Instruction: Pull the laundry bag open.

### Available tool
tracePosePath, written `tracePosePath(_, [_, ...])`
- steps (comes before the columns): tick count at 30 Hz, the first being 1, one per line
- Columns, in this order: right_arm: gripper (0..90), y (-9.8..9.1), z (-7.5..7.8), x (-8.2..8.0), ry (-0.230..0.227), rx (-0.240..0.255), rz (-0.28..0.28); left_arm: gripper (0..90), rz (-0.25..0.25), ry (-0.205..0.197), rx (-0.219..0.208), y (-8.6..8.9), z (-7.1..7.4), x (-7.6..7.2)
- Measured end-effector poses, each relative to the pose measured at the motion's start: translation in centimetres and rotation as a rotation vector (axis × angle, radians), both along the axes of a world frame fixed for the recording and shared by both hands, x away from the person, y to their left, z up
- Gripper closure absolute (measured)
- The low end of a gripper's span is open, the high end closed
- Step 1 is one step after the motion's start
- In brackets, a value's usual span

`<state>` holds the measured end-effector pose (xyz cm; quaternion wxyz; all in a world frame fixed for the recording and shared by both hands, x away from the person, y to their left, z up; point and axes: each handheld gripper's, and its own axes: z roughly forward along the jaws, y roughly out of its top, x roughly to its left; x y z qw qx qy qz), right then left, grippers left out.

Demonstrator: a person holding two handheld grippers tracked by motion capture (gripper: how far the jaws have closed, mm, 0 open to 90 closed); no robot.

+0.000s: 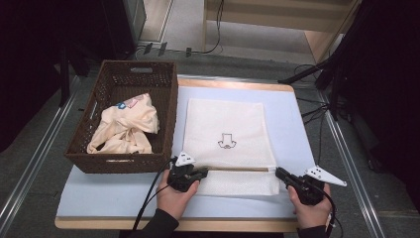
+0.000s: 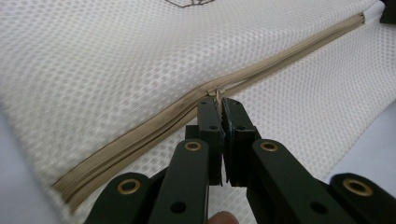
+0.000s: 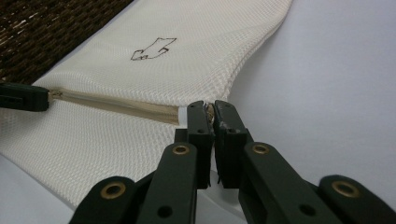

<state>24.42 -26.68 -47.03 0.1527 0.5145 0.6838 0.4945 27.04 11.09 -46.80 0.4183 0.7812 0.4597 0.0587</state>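
White mesh laundry bag (image 1: pixel 225 134) lies flat on the pale mat, mid-table, just right of the wicker basket (image 1: pixel 168 104). Beige zipper (image 1: pixel 237 169) runs across its near end, w/ a small outline logo (image 1: pixel 226 142) stitched in the middle of the bag.

Left tongs (image 2: pixel 218 100) are pinched together on the zipper pull (image 2: pixel 217 92) — in the left gripper view the little tab sits right between the tips, partway along the track. Behind the pull the two tape halves look parted, ahead of it they look joined, so the zip seems to be getting opened toward the bag's far end; can't tell for sure.

Right tongs (image 3: pixel 210 111) are clamped on the bag's corner, at the zipper's end stop where a white tab (image 3: pixel 183 113) shows. Prob. an anchor: holding that end taut so the fabric doesn't bunch or slide along w/ the pull. Right hand (image 1: pixel 309 208) sits low at the table's near edge, left hand (image 1: pixel 174 198) likewise.

Basket holds a crumpled cream garment (image 1: pixel 126 126) w/ a bit of blue/pink print — likely what goes into the bag once open. Table (image 1: pixel 277 225) has a wood rim; dark floor and cables around it.
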Motion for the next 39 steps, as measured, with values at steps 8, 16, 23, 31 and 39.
tracePosePath(8, [86.3,0.0,0.0,0.0,-0.001,0.003,0.001,87.8,0.028,-0.009,0.006,1.8,0.2,-0.5])
tracePosePath(16, [86.3,0.1,-0.1,-0.1,0.004,0.005,-0.001,87.8,0.049,-0.030,0.029,3.4,0.5,-1.1])
tracePosePath(23, [86.3,0.1,-0.3,-0.1,0.012,-0.001,-0.004,87.8,0.049,-0.062,0.039,4.0,0.7,-1.8])
tracePosePath(31, [86.2,0.1,-0.4,-0.3,0.017,-0.004,-0.002,87.8,0.066,-0.075,0.049,5.3,0.6,-2.6])
tracePosePath(39, [86.2,0.4,-0.6,-0.5,0.021,-0.012,0.012,87.8,0.078,-0.083,0.043,6.3,0.8,-3.1])
